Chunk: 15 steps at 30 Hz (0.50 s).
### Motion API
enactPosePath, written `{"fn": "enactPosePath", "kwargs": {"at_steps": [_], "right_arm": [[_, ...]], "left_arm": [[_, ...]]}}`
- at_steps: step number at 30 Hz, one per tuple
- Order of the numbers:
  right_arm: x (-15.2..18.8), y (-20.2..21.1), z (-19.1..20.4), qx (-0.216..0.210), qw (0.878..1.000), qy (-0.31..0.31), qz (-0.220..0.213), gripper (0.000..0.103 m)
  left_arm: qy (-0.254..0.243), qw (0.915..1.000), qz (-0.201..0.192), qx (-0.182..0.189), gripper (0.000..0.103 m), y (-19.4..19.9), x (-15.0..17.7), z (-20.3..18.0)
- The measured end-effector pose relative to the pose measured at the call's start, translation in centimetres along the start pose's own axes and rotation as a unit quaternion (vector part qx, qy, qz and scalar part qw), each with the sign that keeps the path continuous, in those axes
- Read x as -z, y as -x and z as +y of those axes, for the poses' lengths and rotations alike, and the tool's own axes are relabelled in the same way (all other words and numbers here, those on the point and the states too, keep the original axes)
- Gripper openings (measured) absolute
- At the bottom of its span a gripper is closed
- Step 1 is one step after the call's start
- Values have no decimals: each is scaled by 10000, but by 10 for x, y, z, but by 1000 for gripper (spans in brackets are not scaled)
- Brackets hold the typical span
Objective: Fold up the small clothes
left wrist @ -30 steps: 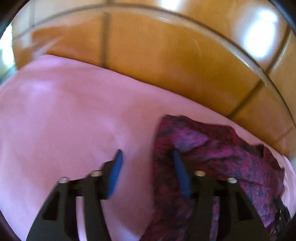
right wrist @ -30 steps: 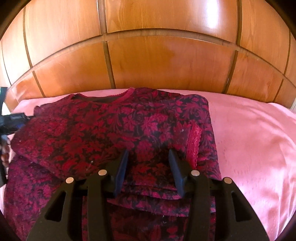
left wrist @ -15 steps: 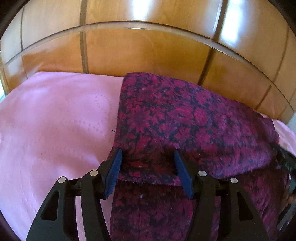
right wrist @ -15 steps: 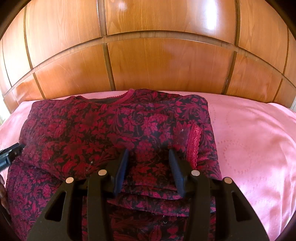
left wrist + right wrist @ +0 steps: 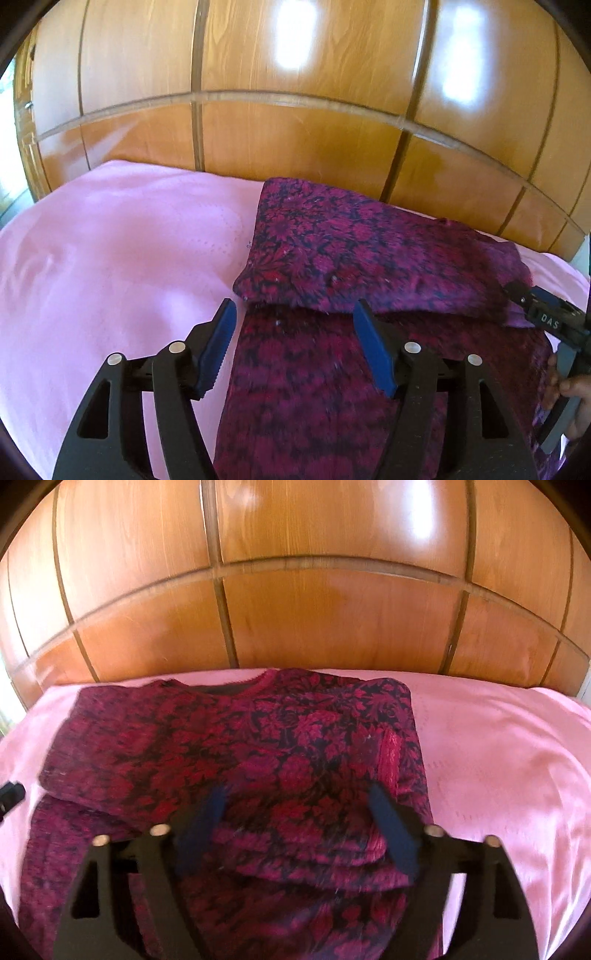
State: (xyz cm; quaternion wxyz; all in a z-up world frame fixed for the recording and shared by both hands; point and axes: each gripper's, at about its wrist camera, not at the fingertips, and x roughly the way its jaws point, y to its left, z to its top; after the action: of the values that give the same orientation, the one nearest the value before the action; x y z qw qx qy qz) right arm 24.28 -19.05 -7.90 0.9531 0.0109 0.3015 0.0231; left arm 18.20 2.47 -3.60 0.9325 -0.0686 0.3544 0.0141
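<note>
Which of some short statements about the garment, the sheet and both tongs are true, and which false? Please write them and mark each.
1. The floral garment lies on a pink sheet. True.
2. The right tongs clamp the fabric. False: their jaws are opening, pads off it.
3. A wooden panel wall stands behind the bed. True.
4. The left tongs grip a white sock. False: nothing is held; jaws opening above the garment.
5. The garment's top part is folded over. True.

Left gripper (image 5: 295, 347) above folded red-purple garment (image 5: 369, 258) on pink sheet (image 5: 110, 277); jaws opening, nothing gripped. Right gripper (image 5: 546, 317) at garment's far edge.
</note>
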Motion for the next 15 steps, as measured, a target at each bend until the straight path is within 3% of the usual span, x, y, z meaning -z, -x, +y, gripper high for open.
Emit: {"fn": "enactPosePath", "kwargs": {"at_steps": [15], "right_arm": [[64, 30, -13, 85, 9973, -181, 712, 90]], "left_arm": [[-236, 9997, -83, 62, 65, 47, 48, -9]]}}
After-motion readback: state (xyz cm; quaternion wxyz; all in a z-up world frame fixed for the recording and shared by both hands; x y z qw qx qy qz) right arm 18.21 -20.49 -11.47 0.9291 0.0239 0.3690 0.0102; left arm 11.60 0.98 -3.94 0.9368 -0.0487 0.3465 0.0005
